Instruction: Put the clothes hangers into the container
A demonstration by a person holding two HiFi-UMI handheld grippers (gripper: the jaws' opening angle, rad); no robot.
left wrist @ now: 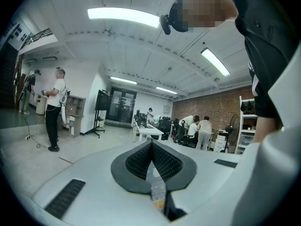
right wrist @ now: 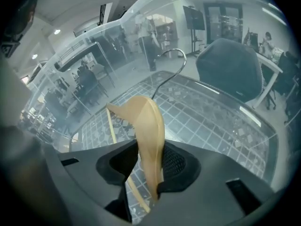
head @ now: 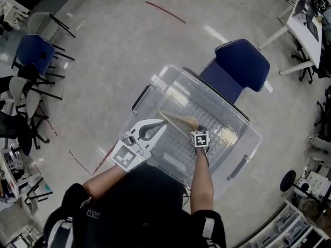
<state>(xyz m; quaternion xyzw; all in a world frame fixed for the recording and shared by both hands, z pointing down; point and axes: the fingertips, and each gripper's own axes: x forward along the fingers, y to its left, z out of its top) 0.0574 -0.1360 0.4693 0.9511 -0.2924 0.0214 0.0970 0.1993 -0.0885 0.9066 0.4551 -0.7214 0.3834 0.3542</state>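
Note:
A wooden clothes hanger (head: 177, 120) with a metal hook (right wrist: 171, 55) reaches into the clear plastic container (head: 247, 138). One end of the hanger (right wrist: 149, 126) stands between the jaws of my right gripper (right wrist: 149, 148), leaning on the right pad with a gap to the left pad. The right gripper (head: 197, 129) is down inside the container, above its gridded bottom. My left gripper (head: 159, 124) hovers over the container's near left rim, pointing up and away. Its jaws (left wrist: 151, 146) are shut with nothing between them.
A blue office chair (head: 240, 66) stands right behind the container. More chairs (head: 31, 53) crowd the left side and a white desk (head: 310, 25) is at the far right. In the left gripper view, people stand and sit across the room.

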